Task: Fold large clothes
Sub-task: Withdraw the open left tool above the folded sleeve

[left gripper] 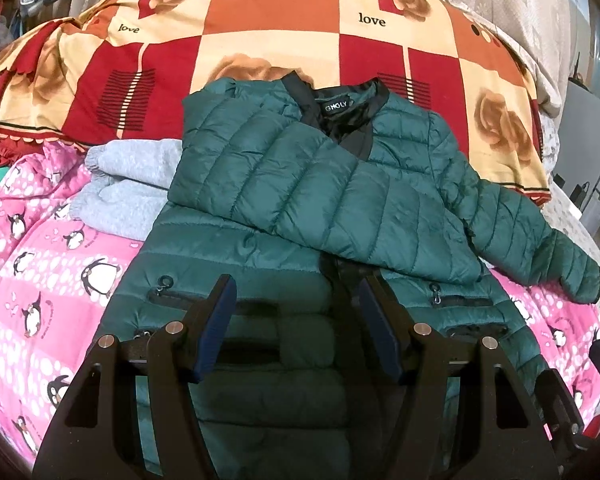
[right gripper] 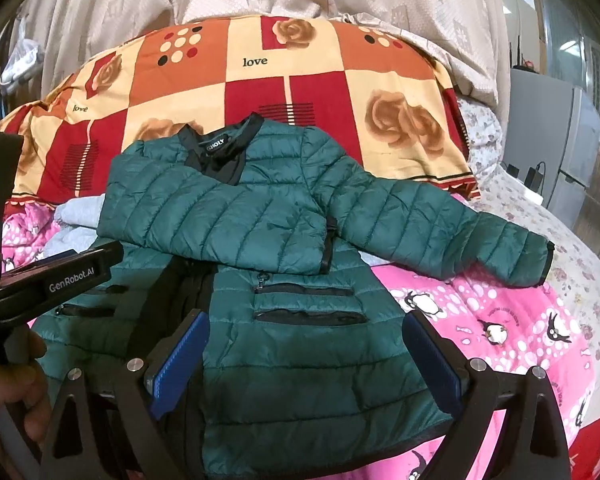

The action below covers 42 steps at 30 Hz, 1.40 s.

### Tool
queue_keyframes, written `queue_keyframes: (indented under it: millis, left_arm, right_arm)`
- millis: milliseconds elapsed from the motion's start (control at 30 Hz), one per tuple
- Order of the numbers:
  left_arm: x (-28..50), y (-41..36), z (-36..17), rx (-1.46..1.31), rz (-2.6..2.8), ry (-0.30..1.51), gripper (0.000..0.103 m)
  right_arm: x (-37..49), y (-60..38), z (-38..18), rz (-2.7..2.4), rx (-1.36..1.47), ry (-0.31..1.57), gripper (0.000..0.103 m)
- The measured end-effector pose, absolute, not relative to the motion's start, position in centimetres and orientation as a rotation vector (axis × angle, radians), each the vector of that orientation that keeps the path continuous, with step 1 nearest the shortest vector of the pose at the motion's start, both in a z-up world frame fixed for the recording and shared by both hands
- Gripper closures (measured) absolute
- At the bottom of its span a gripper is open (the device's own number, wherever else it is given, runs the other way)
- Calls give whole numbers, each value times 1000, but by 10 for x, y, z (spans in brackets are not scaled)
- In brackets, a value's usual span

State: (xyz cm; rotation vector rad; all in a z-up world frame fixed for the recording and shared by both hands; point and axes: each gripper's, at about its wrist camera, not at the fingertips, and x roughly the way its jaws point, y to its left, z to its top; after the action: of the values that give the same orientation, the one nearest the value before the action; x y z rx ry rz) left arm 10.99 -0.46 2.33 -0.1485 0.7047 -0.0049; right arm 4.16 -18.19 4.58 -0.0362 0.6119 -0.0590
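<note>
Jacket (left gripper: 320,184) cuff (right gripper: 546,258) and left claw (right gripper: 56,276) show only from right wrist.

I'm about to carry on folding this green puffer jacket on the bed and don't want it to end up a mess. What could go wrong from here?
1. The folded sleeve only rests loosely across the chest; the slick quilted fabric could slide open as the jacket is moved.
2. The other sleeve still lies spread over the pink penguin blanket; folding the body first may trap it crooked.
3. The grey garment lies partly under the jacket's edge and might get dragged along.
</note>
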Motion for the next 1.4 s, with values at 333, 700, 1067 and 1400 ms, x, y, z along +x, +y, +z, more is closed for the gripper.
queue_keyframes:
  millis: [333,700,1067,1400]
  left_arm:
    - [110,-6,24,-143,1,704,39]
    - [110,-19,19,-105,-4,707,39]
    - [114,-25,16,-96,-13,720,39]
    - [113,-25,15,-94,-13,719,39]
  right_arm:
    - [57,-181,44,-147,-92,700,7]
    - [60,-175,45,-327,-167,811,7]
    - [61,-179,38,-318,-154,831,7]
    - [62,-181,36,-323,-161,830,7]
